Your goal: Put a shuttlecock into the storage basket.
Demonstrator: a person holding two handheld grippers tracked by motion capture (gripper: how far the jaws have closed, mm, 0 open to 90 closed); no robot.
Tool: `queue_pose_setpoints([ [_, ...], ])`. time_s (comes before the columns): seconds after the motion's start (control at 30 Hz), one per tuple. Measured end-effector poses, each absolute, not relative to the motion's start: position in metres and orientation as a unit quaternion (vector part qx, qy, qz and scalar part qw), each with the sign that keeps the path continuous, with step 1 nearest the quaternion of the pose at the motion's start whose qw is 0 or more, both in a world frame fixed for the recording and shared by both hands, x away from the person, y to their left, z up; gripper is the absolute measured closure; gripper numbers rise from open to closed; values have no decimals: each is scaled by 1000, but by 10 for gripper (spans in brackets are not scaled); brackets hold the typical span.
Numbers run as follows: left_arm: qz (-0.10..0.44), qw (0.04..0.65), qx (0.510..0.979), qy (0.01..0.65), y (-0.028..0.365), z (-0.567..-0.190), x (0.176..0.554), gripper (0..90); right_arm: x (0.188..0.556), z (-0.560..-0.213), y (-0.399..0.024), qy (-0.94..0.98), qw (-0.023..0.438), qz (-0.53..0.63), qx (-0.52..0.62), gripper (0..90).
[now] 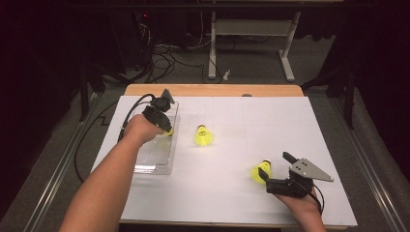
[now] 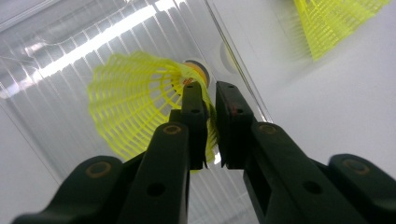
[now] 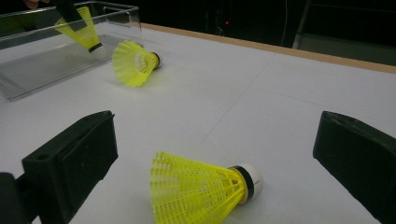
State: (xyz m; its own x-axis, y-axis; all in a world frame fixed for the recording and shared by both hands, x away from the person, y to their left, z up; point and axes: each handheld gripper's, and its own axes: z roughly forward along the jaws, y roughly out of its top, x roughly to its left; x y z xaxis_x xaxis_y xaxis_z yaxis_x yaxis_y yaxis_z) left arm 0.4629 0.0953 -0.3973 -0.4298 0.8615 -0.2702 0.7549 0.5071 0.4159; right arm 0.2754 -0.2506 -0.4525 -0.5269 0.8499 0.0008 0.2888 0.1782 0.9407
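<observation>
Three yellow shuttlecocks are in view. One shuttlecock (image 2: 130, 98) hangs over the clear plastic tray (image 1: 154, 164), cork toward the tray wall. My left gripper (image 2: 210, 93) (image 1: 167, 129) has its jaws a narrow gap apart, with the skirt's rim in that gap against one pad. A second shuttlecock (image 1: 203, 135) (image 3: 133, 63) lies on its side mid-table. The third shuttlecock (image 3: 201, 189) (image 1: 261, 171) lies on the white sheet between the widely parted jaws of my right gripper (image 3: 219, 140) (image 1: 273, 164), untouched by either pad.
The tray (image 3: 37, 70) sits at the left of the white table cover (image 1: 270, 121), with a wooden table edge (image 1: 212, 90) beyond it. Behind the table are a desk frame and loose cables on the floor.
</observation>
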Motion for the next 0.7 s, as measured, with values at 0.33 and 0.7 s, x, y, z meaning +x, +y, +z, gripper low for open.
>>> queue_pose_setpoints([
  [0.33,112,213,468,850,98,-394,461,730,276,-453,-250,716,280,501,397,4],
  [0.7,103,206,466,854,103,-386,456,639,276,-453,-249,717,280,501,396,4],
])
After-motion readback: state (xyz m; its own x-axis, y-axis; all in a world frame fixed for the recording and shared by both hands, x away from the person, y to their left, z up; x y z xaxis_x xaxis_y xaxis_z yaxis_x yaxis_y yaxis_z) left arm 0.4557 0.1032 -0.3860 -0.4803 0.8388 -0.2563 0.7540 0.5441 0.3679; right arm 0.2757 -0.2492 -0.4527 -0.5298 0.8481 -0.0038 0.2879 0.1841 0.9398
